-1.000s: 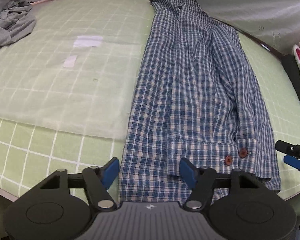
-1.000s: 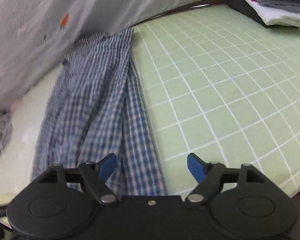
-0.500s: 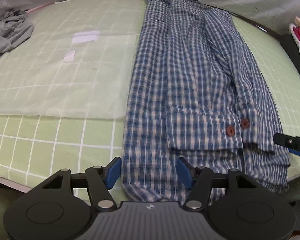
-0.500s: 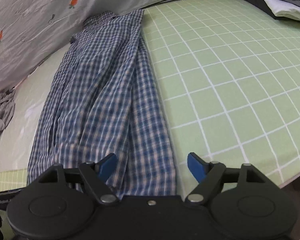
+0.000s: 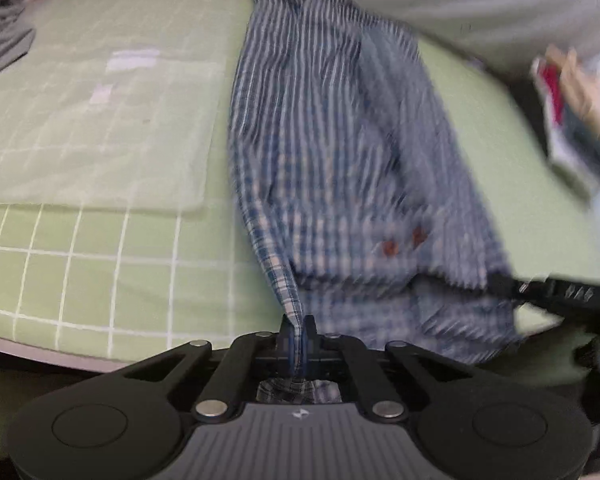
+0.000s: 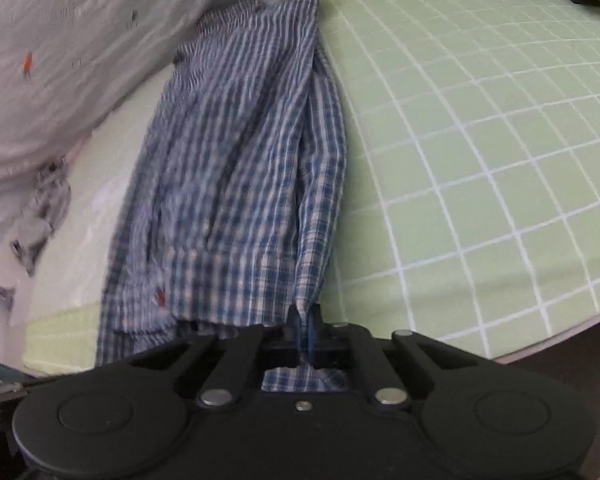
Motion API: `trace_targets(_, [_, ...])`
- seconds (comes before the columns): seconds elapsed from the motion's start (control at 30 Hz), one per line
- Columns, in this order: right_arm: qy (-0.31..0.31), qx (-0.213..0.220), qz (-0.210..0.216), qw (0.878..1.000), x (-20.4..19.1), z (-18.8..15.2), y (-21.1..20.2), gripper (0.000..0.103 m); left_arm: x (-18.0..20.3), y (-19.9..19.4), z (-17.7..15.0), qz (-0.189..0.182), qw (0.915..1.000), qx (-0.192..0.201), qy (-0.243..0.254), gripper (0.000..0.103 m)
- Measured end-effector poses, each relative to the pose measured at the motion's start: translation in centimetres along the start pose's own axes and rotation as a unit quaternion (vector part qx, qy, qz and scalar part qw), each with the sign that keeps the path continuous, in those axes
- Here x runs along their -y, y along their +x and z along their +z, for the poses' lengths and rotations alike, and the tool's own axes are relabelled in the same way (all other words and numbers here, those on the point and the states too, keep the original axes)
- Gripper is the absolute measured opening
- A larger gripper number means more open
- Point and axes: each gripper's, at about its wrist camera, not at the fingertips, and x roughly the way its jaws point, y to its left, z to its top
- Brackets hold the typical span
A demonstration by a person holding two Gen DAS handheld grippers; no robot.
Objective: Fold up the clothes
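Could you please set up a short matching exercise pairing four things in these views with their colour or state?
Things:
1. left hand-held gripper
2. plaid shirt
3. mat
4. cuff buttons

Descriptions:
A. green with a white grid
B. reddish-brown
C. shut on the shirt's hem
D. blue and white checks, lying lengthwise

Pairs: 1-C, 2-D, 3-A, 4-B

A green mat with white grid lines lies below a white cloth printed with orange carrots.
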Motion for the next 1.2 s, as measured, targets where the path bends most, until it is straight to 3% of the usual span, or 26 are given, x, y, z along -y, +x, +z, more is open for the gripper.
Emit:
trace_targets(0.17, [0.000, 0.045, 0.032, 0.998, -0.3, 2.9, -2.7, 0.003, 0.4, -3.1, 3.4, -0.051, 0.9968, 0.056, -0.025, 0.002])
trace_targets(0.33, [-0.005, 0.086, 0.066, 0.994, -1.0, 6.2, -3.4, 0.003, 0.5, -4.2, 7.4, -0.092, 0.9883, 0.106, -0.058, 0.002])
trace_targets(0.7, [-0.003, 0.162, 0.078, 0.984, -2.9, 15.8, -0.5, 0.003, -0.2, -2.5, 16.5, -0.091, 0.9781, 0.176, -0.064, 0.002])
trace_targets(0.8, [-0.007, 0.170, 0.063, 0.983, -3.0, 17.8, 1.2, 0.003, -0.5, -1.0, 19.1, -0.091, 0.9777, 0.177, -0.068, 0.002])
trace_targets(1.03, [0.048, 0.147, 0.030, 0.987, -1.4, 21.9, 6.9, 0.003, -1.8, 4.4, 25.4, -0.090, 0.9825, 0.143, -0.079, 0.003])
trace_targets(1.1, [0.065, 0.133, 0.016, 0.989, -0.9, 23.2, 8.7, 0.003, -2.5, 6.2, 27.0, -0.085, 0.9838, 0.131, -0.088, 0.009])
trace_targets(1.13, [0.071, 0.124, 0.008, 0.990, -0.7, 23.8, 9.6, 0.004, -2.8, 7.1, 27.7, -0.076, 0.9853, 0.122, -0.092, 0.017])
trace_targets(1.2, [0.058, 0.117, -0.028, 0.991, -0.8, 24.7, 11.0, 0.015, -3.3, 7.4, 28.3, -0.053, 0.9878, 0.118, -0.087, 0.033])
